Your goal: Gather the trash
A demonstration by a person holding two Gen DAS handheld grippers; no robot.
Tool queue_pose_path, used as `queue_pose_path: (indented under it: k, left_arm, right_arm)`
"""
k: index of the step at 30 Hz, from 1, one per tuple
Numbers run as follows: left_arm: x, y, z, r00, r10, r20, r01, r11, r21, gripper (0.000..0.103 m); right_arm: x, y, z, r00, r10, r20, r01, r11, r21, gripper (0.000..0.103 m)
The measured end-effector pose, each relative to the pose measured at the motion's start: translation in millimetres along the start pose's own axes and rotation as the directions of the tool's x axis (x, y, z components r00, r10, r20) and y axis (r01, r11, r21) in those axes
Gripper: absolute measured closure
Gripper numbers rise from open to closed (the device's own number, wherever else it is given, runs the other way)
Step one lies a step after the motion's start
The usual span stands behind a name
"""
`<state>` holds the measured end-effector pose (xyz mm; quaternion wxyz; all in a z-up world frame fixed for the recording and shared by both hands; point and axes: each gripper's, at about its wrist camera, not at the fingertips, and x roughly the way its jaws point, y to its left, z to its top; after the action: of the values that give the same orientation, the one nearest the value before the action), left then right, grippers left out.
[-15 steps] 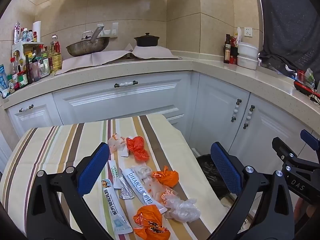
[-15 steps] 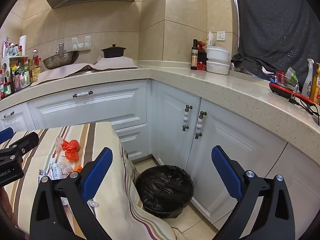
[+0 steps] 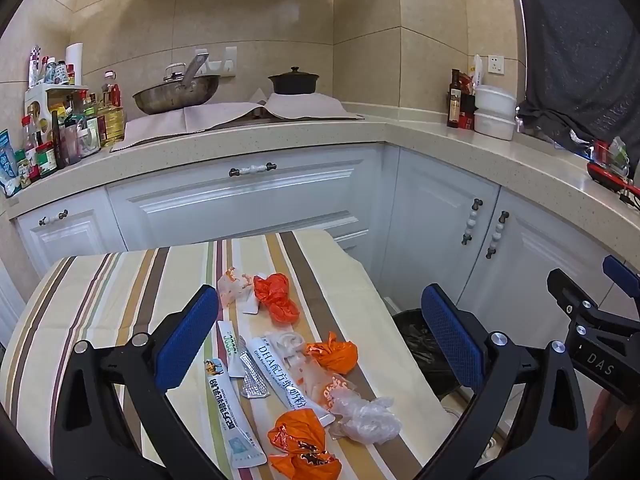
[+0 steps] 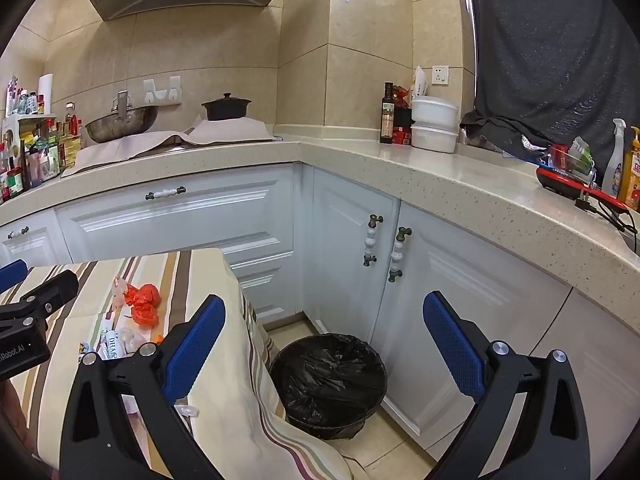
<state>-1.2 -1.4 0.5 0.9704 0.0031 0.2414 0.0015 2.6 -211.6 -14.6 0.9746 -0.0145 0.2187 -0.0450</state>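
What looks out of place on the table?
Loose litter on the striped tablecloth: crumpled orange wrappers, sachets and a clear plastic wad lie scattered, while the bin on the floor beside it appears to hold only its black liner.

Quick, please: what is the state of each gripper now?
Left gripper: open, holding nothing, above the wrappers.
Right gripper: open, holding nothing.

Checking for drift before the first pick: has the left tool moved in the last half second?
No. In the left wrist view the left tool frames the striped tablecloth and the white cabinet door handles exactly as before.
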Motion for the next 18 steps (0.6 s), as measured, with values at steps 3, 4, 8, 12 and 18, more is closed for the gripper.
queue_pose_path:
  k: [3,4,8,12,18]
  left_arm:
    - [-2.6,1.2,2.2,1.000,-0.001,0.000,0.001,1.000,-0.001,0.004]
    - [-2.9,1.1,2.3,1.000,0.000,0.001,0.000,1.000,-0.002,0.004]
    - [-3.5,-0.1,1.4,1.000,0.004,0.003,-0.004,1.000,-0.001,0.004]
    - [-4.3,0.0,0.3,1.000,0.002,0.003,-0.002,1.000,-0.003,0.004]
    - [-1.9,3.9,-0.4,1.000,0.001,-0.005,-0.001,1.000,-0.006,0.004]
  right_arm:
    - [0.2,-2.0,-2.2,1.000,0.005,0.004,-0.005,1.000,0.004,0.007]
    - [-0.2,-1.1,0.2,1.000,0.006,0.003,-0.006,1.000,0.004,0.007]
    - [-0.6,-0.8,1.8,1.000,0.006,0.003,-0.006,1.000,0.004,0.007]
    - [-1.3,-0.1,2.4,1.000,0.004,0.002,-0.005,1.000,0.004,0.007]
    - [-1.6,0.1,2.0,1.000,0.006,0.003,-0.006,1.000,0.003,0.007]
